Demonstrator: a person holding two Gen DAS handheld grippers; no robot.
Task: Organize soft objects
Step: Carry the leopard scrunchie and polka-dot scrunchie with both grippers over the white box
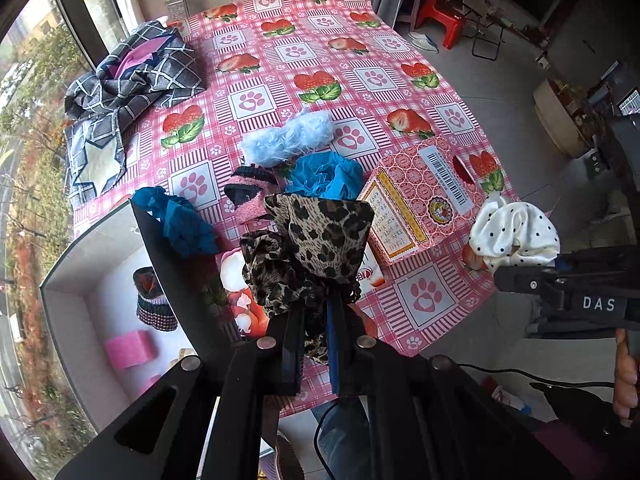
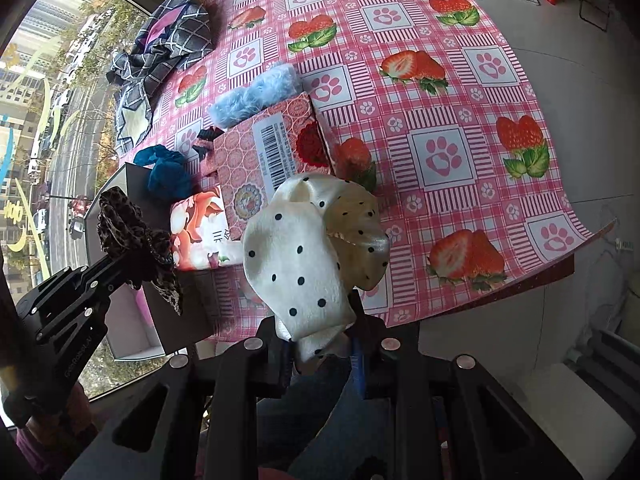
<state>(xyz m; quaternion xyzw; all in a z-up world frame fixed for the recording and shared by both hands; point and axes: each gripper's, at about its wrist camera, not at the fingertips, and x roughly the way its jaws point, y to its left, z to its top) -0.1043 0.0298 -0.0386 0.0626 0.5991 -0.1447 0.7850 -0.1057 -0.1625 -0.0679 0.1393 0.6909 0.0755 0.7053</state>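
My left gripper (image 1: 314, 312) is shut on a leopard-print scrunchie (image 1: 312, 240) and holds it above the table's near edge, next to an open grey box (image 1: 68, 280). My right gripper (image 2: 320, 344) is shut on a white scrunchie with black dots (image 2: 304, 256) and holds it above the table; it also shows in the left wrist view (image 1: 514, 236). On the table lie a fluffy light-blue scrunchie (image 1: 286, 138), a turquoise scrunchie (image 1: 326, 178), a pink and black one (image 1: 250, 194) and a dark blue one (image 1: 180, 222).
The grey box holds a dark knitted item (image 1: 154, 300) and a pink item (image 1: 130, 348). A pink patterned carton (image 1: 420, 196) and a flowered packet (image 2: 200, 228) lie on the strawberry tablecloth (image 1: 360, 80). A grey checked cloth (image 1: 128, 80) lies at the far left. Red stools (image 1: 440, 12) stand beyond.
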